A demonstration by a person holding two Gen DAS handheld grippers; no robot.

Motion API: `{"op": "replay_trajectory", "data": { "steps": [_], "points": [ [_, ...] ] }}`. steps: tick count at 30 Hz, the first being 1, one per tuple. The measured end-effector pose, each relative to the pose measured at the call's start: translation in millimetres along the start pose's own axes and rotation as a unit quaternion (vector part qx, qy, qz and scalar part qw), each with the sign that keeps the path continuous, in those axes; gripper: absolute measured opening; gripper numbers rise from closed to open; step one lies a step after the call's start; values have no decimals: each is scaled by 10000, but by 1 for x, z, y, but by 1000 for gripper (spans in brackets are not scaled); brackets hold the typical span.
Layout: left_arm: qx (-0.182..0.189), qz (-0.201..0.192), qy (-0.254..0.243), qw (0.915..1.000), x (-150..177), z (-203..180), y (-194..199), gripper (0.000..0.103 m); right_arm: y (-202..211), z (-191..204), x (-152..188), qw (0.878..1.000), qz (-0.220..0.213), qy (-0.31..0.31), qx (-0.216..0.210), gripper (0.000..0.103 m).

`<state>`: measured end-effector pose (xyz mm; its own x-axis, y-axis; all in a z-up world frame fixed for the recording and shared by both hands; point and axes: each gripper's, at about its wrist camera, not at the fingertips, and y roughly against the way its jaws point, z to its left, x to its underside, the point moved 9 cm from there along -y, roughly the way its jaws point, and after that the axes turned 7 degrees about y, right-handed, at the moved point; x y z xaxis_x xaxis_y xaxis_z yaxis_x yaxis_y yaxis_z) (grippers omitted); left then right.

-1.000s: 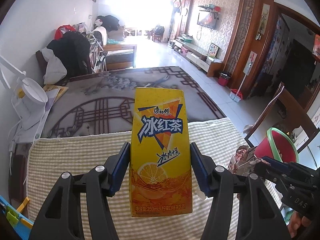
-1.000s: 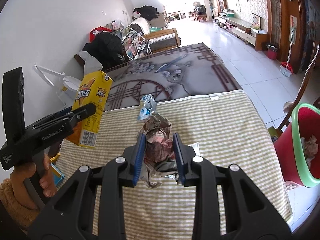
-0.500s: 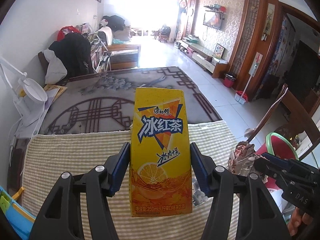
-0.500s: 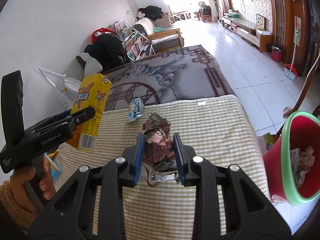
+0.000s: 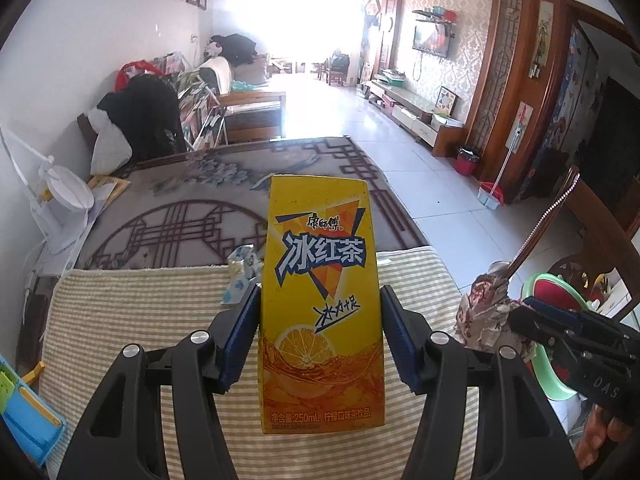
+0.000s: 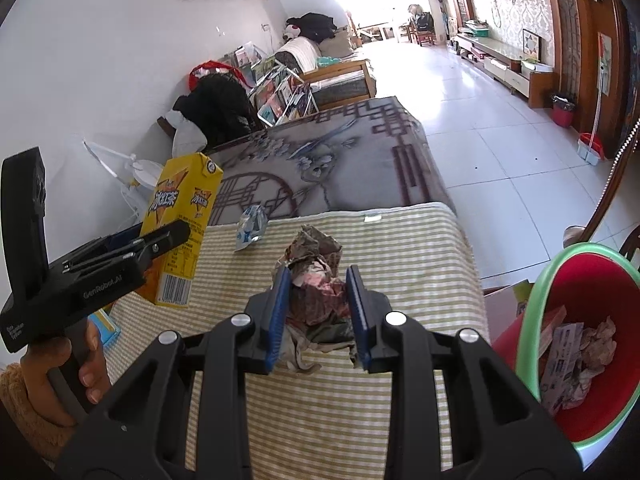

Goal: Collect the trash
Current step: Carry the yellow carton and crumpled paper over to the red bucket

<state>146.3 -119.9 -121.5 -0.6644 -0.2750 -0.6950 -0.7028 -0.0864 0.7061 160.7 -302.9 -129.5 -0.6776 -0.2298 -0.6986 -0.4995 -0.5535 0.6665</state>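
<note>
Left gripper (image 5: 320,340), angled downward, clamps yellow tea carton (image 5: 322,304) upright above striped table (image 5: 140,312). Right gripper (image 6: 318,316), likewise angled, pinches crumpled paper wad (image 6: 316,280); red bin (image 6: 592,360) sits right.

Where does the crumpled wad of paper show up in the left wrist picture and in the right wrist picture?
Left wrist: crumpled paper wad at right of middle, clamped at the tip of the right gripper.
Right wrist: the wad sits at centre, between the blue pads.
Shared landmark: the red bin with a green rim, at the right edge in both.
</note>
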Motion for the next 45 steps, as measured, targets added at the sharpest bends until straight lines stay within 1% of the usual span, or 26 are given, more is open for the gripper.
{"op": "replay_trajectory", "data": {
  "steps": [8, 15, 21, 26, 30, 33, 38, 41, 45],
  "points": [
    [10, -152, -208, 9997, -10, -40, 8, 57, 25, -39, -10, 9995, -275, -126, 114, 29],
    [113, -127, -411, 9990, -10, -76, 4, 57, 42, -78, -6, 9982, -378, -356, 308, 29],
    [269, -104, -623, 9976, -7, -110, 2, 57, 56, -113, 0, 9956, -465, -600, 546, 29],
    [397, -56, -733, 9965, -5, -130, -3, 57, 69, -140, 7, 9929, -510, -779, 736, 29],
    [526, -11, -847, 9950, -1, -150, -6, 57, 79, -160, 14, 9897, -550, -944, 928, 29],
    [633, 42, -929, 9937, 2, -166, -10, 57, 89, -178, 21, 9861, -557, -1055, 1153, 29],
    [944, 223, -1195, 9881, 14, -202, -16, 57, 104, -213, 36, 9781, -514, -1359, 1490, 29],
    [1149, 373, -1387, 9829, 25, -226, -22, 57, 114, -231, 47, 9730, -504, -1538, 1645, 29],
    [1574, 568, -1625, 9724, 39, -263, -25, 57, 126, -252, 60, 9653, -494, -1758, 1864, 29]
  ]
}}
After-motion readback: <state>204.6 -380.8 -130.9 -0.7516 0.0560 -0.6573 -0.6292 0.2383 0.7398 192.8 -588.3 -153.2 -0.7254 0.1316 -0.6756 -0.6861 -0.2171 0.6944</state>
